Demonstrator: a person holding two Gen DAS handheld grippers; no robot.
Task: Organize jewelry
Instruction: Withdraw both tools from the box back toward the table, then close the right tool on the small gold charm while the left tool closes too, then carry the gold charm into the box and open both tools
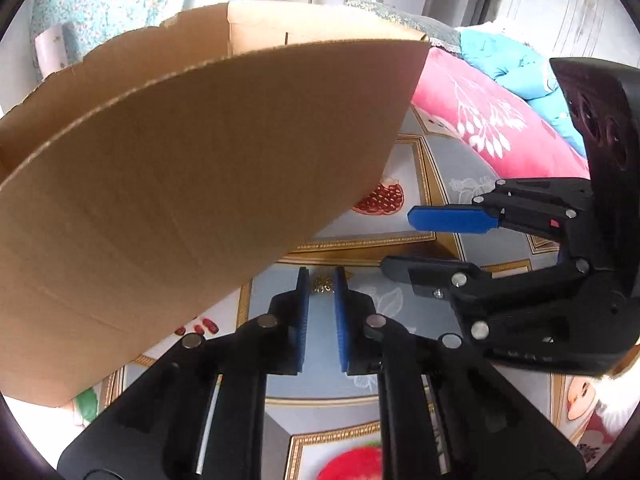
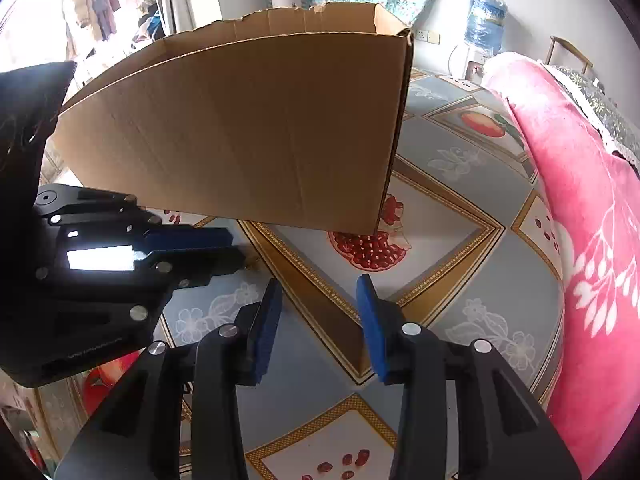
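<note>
A small gold piece of jewelry [image 1: 322, 282] sits between the tips of my left gripper [image 1: 321, 280], whose blue pads are narrowed around it; I cannot tell whether they touch it. A tall open cardboard box [image 1: 192, 200] stands just left of it on the patterned cloth. My right gripper [image 1: 404, 242] shows at the right in the left wrist view, jaws apart. In the right wrist view my right gripper [image 2: 320, 292] is open and empty over the cloth, facing the box [image 2: 248, 132]. The left gripper [image 2: 236, 246] reaches in from the left, a gold glint [image 2: 253, 263] at its tip.
The table wears a grey-blue cloth [image 2: 460, 208] with gold borders and fruit prints. A pink floral blanket [image 2: 592, 240] lies along the right side, with a blue quilt [image 1: 516, 64] behind it. A water dispenser [image 2: 484, 24] stands at the far wall.
</note>
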